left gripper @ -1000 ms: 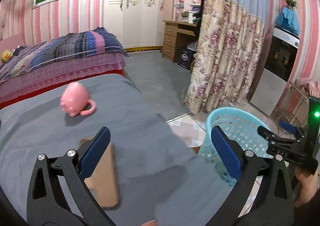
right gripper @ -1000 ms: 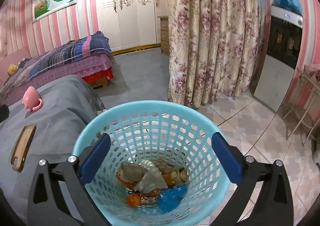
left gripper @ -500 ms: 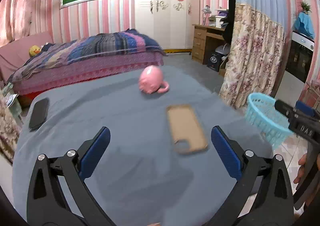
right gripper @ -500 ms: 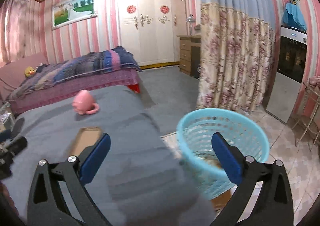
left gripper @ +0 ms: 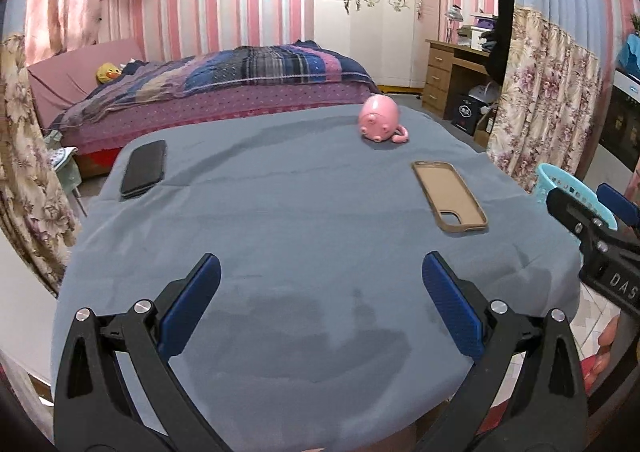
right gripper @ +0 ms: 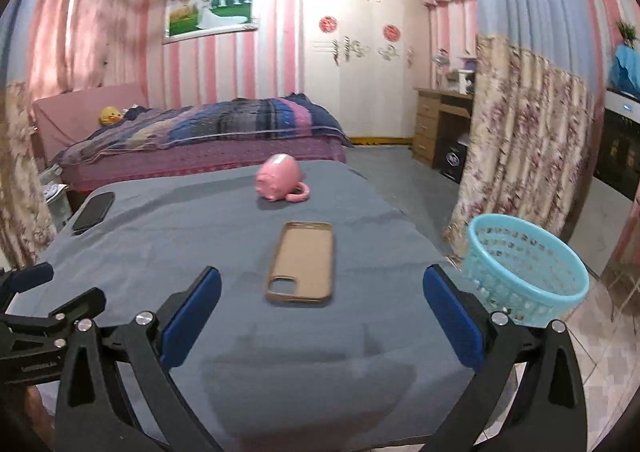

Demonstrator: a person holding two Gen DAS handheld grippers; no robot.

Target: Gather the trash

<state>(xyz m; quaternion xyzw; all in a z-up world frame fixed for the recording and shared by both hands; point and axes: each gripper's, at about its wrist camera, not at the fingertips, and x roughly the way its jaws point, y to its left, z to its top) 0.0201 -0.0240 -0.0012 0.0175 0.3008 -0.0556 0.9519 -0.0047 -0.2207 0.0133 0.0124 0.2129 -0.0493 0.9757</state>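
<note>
A light blue plastic basket (right gripper: 524, 268) stands on the floor to the right of the grey-clothed table (right gripper: 200, 236); its rim shows in the left wrist view (left gripper: 560, 183). I cannot see its contents from here. My left gripper (left gripper: 320, 304) is open and empty over the near part of the table (left gripper: 280, 219). My right gripper (right gripper: 320, 316) is open and empty above the table's near edge, left of the basket. I see no loose trash on the table.
On the table lie a tan phone case (right gripper: 302, 262) (left gripper: 450, 195), a pink pig-shaped mug (right gripper: 280, 176) (left gripper: 380, 117) on its side and a black phone (left gripper: 144, 167) (right gripper: 94, 211). A bed (left gripper: 220, 91), a floral curtain (right gripper: 524, 151) and a desk (left gripper: 452, 71) stand behind.
Both grippers have swung left, away from the basket, and pulled back to face the table. The right gripper was over the basket a second ago. Both stay open.
</note>
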